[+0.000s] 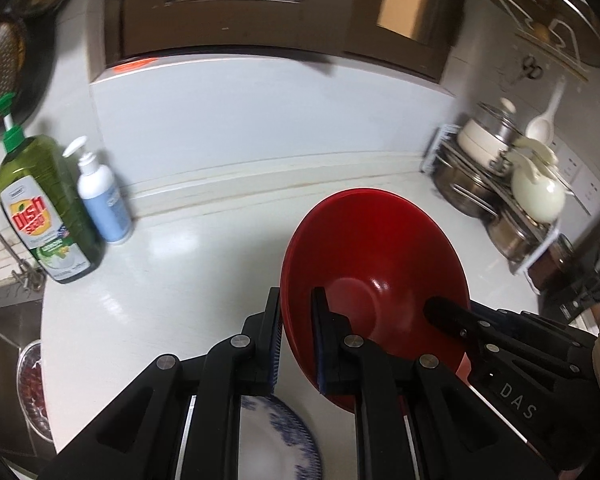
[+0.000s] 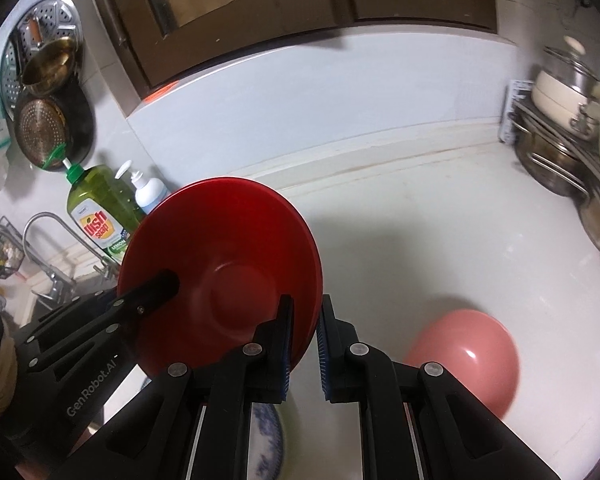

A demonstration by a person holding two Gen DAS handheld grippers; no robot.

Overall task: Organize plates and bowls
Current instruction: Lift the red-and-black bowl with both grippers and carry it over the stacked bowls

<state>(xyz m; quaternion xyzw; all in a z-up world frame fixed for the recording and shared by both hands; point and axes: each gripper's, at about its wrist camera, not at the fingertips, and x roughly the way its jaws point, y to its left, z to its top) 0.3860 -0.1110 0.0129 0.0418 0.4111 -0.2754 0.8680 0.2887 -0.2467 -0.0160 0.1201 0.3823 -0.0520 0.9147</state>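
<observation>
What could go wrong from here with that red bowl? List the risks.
1. Both grippers, left and right, pinch the red bowl only at its rim while it hangs tilted above the counter; it may slip.
2. A blue-patterned plate lies right beneath, so a drop could chip both.
3. The pink bowl sits close to the right gripper and could get knocked.

The bowl (image 1: 374,264) hangs above the counter (image 1: 188,264), between both tools. Soap bottles (image 1: 44,208) stand left, a pot rack (image 1: 496,184) right.
</observation>
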